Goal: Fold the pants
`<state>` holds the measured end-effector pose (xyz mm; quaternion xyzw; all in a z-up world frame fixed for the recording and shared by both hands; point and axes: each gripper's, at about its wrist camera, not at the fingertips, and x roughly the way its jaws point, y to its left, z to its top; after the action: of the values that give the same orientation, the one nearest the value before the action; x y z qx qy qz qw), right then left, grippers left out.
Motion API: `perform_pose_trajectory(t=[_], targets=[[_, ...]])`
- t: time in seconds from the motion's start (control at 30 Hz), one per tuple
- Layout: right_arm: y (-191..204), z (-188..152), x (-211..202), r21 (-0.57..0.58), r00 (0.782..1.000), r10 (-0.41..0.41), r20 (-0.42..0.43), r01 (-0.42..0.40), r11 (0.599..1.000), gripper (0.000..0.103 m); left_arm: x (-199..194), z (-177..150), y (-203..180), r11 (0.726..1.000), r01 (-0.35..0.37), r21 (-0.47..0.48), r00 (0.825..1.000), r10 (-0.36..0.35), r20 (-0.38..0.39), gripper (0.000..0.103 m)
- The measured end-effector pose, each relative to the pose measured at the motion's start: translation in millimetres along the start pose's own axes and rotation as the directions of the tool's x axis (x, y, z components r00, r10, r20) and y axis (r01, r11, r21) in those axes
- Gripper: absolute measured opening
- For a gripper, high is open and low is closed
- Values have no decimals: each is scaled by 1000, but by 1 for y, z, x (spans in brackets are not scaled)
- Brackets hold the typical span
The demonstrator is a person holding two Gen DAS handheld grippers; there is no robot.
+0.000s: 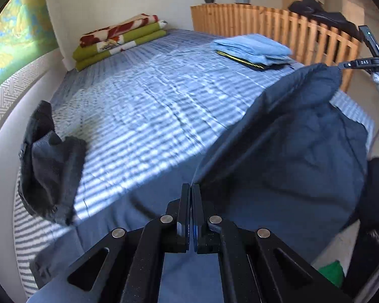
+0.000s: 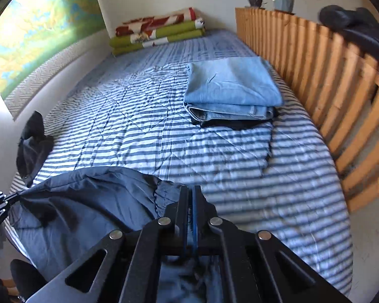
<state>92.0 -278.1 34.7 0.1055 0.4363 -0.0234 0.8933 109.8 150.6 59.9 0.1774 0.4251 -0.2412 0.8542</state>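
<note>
We have left hand-held gripper (image 1: 191,189) and right hand-held gripper (image 2: 191,192) both clenched on edge of navy pants (image 1: 290,146), fabric lifted over striped bed (image 1: 144,96). Risk: thin pinch slips, edge drops, fold skews.
</note>
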Motion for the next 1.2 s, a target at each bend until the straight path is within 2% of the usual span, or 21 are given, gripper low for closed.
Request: perform_pose_trajectory(t=[0.07, 0.13, 0.2, 0.27, 0.33, 0.43, 0.47, 0.57, 0.6, 0.77, 0.9, 0.97, 1.03, 1.07, 1.13, 1.17, 1.2], targets=[[-9, -33, -20, 28, 1000, -9, 2, 9, 1000, 0, -10, -26, -21, 999, 36, 32, 999, -35, -27, 0], [-17, -71, -30, 47, 999, -28, -30, 29, 998, 0, -13, -50, -39, 996, 73, 50, 995, -69, -72, 0], [-29, -110, -27, 73, 994, -42, -103, 50, 996, 0, -6, -80, -56, 992, 113, 63, 984, -103, -149, 0], [-40, -137, -17, 98, 980, -84, -180, 103, 990, 0, 5, -101, -69, 989, 121, 89, 971, -99, -216, 0], [-52, -155, -8, 138, 970, -63, -233, 97, 986, 0, 14, -116, -78, 985, 130, 111, 963, -99, -252, 0], [-59, -156, -4, 178, 965, -30, -261, 79, 981, 1, 20, -117, -83, 984, 123, 126, 961, -86, -263, 1], [-61, -154, -3, 190, 965, -25, -262, 77, 979, 6, 19, -116, -83, 985, 120, 123, 962, -84, -260, 3], [-65, -142, 1, 239, 968, 28, -247, 33, 970, 34, 20, -109, -79, 988, 111, 104, 966, -83, -245, 3], [-68, -139, 6, 263, 967, 61, -247, 6, 965, 37, 21, -107, -79, 989, 101, 108, 968, -72, -242, 3], [-72, -127, 43, 373, 939, 177, -293, -58, 926, 37, 22, -103, -75, 991, 80, 105, 971, -54, -235, 2], [-66, -127, 43, 419, 930, 229, -288, -93, 903, 39, 19, -101, -73, 992, 80, 102, 973, -56, -223, 1], [-63, -126, 48, 406, 928, 208, -310, -69, 911, 39, 22, -98, -69, 992, 78, 103, 973, -54, -222, 1], [-56, -125, 52, 367, 930, 164, -330, -34, 930, 34, 25, -98, -69, 991, 80, 105, 974, -55, -222, 1], [-52, -124, 51, 348, 932, 140, -334, -16, 937, 23, 25, -96, -70, 991, 78, 112, 975, -52, -218, 1], [-48, -120, 42, 322, 938, 113, -328, -1, 947, 17, 21, -91, -71, 989, 72, 126, 978, -45, -201, 0], [-47, -118, 34, 303, 942, 99, -320, 2, 953, 6, 16, -89, -71, 989, 64, 135, 982, -39, -185, 0], [-47, -115, 20, 284, 949, 88, -303, 2, 959, 5, 8, -87, -69, 989, 57, 138, 986, -34, -164, 0]])
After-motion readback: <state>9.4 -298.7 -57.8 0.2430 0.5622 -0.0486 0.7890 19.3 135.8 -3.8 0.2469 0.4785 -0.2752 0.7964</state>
